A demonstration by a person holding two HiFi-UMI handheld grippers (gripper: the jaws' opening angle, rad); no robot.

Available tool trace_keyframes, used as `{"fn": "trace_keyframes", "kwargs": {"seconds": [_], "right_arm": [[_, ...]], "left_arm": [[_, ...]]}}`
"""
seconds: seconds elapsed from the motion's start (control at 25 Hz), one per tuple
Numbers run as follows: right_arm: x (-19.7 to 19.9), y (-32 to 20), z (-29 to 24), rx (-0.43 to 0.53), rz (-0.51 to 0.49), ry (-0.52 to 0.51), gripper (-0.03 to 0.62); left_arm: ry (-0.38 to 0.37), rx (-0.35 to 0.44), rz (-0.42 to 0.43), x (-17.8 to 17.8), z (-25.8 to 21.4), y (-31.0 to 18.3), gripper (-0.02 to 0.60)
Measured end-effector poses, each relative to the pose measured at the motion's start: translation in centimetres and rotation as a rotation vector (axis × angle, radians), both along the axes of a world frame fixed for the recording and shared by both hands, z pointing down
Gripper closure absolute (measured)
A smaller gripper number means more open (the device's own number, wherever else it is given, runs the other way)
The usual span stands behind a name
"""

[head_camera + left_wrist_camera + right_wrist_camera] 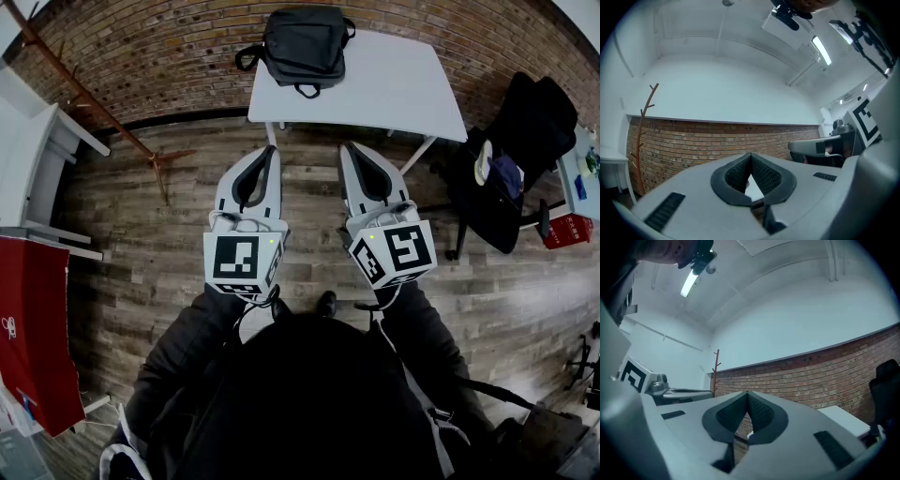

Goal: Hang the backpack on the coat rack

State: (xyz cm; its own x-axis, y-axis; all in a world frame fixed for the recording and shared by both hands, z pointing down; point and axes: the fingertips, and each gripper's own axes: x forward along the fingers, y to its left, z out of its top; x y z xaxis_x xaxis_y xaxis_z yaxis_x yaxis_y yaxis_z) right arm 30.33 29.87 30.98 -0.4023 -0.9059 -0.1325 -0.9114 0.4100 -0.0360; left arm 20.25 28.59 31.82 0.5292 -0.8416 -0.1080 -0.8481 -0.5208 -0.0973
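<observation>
The backpack (303,42) is laid flat at the desk's (394,94) far-left corner, handle turned near. Open floor (169,202) is left before it, with the coat rack (94,103) far left. The left hand-held gripper (272,150) and right hand-held gripper (345,148) are closed tight and empty.

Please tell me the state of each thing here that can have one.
backpack: lying flat on the white table, not hung.
coat rack: upright by the brick wall, nothing hanging on it.
left gripper: shut, empty.
right gripper: shut, empty.
</observation>
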Motion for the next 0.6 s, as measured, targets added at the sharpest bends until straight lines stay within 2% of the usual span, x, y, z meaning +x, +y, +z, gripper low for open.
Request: {"fn": "trace_keyframes", "kwargs": {"seconds": [0.6], "right_arm": [[1.2, 0.1, 0.4, -0.002, -0.009, -0.009, 0.588]], "left_arm": [[-0.005, -0.011, -0.003, 1.3, 0.5, 0.0, 0.574]]}}
